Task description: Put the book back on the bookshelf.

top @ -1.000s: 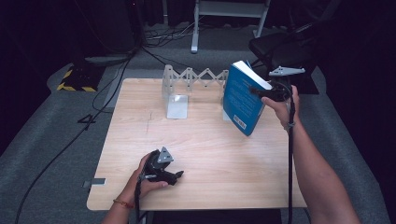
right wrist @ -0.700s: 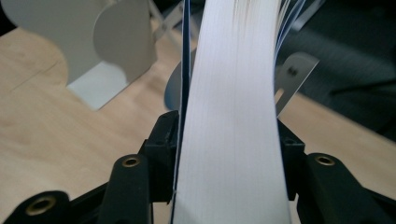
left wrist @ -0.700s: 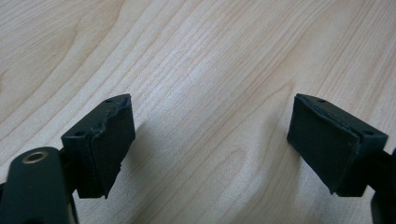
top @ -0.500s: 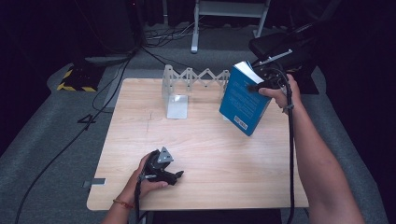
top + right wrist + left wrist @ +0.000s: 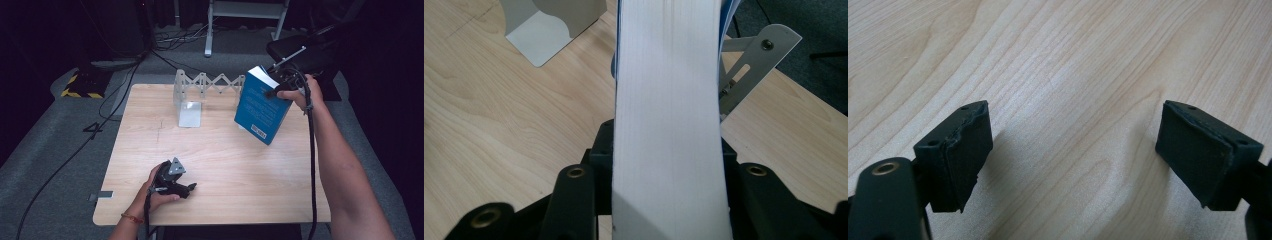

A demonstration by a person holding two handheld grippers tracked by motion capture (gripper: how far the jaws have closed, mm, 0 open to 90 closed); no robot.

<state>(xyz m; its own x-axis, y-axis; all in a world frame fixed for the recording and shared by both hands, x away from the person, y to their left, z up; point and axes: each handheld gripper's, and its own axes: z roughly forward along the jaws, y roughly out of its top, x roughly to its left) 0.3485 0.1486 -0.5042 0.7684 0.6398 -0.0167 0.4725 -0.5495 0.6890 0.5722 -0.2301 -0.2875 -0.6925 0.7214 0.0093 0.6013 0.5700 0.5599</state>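
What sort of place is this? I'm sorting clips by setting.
Probably a lab or recording studio, not a home: a bare wooden table on grey carpet, dark surroundings, loose cables on the floor, and yellow-black hazard tape.

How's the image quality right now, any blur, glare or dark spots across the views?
High view: table evenly lit, surroundings dark, slightly soft. Left gripper view: sharp wood grain, soft shadows under the left claw. Right gripper view: book page edge close, bright and washed out, little detail.
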